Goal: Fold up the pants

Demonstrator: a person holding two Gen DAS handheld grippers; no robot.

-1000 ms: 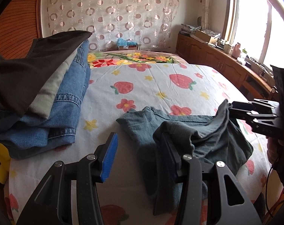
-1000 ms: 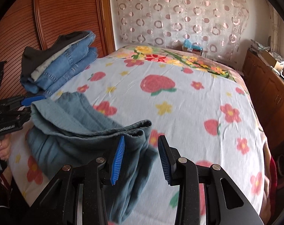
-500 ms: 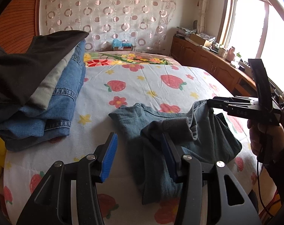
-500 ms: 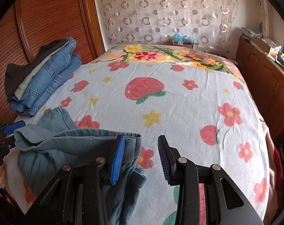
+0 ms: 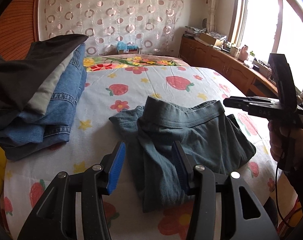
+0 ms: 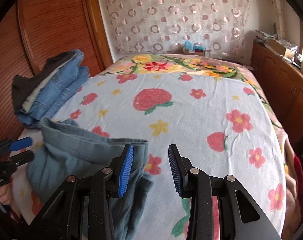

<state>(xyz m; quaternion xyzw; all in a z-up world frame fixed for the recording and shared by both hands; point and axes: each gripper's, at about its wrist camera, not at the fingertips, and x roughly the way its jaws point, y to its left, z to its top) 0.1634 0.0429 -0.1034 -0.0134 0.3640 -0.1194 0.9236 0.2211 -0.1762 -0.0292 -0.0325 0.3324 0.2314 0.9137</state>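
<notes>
On the strawberry-print bedspread (image 5: 131,84), rumpled grey-green pants (image 5: 183,132), waistband up; both grippers' fingers (image 5: 117,168) released.

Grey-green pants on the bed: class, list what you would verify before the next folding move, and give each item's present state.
1. Left hand-held gripper free to grasp: ok, open, holding nothing.
2. Right hand-held gripper free to grasp: ok, open, holding nothing.
3. Grey-green pants lying flat: not ok, bunched, waistband raised and creased.
4. Pants fully on the strawberry bedsheet: cannot tell, their near end runs toward the bed's edge.
5. Space to spread them out: ok, bare sheet stretches beyond the pants.
6. Stack of folded jeans out of the way: ok, it sits apart, to the left of the pants.
</notes>
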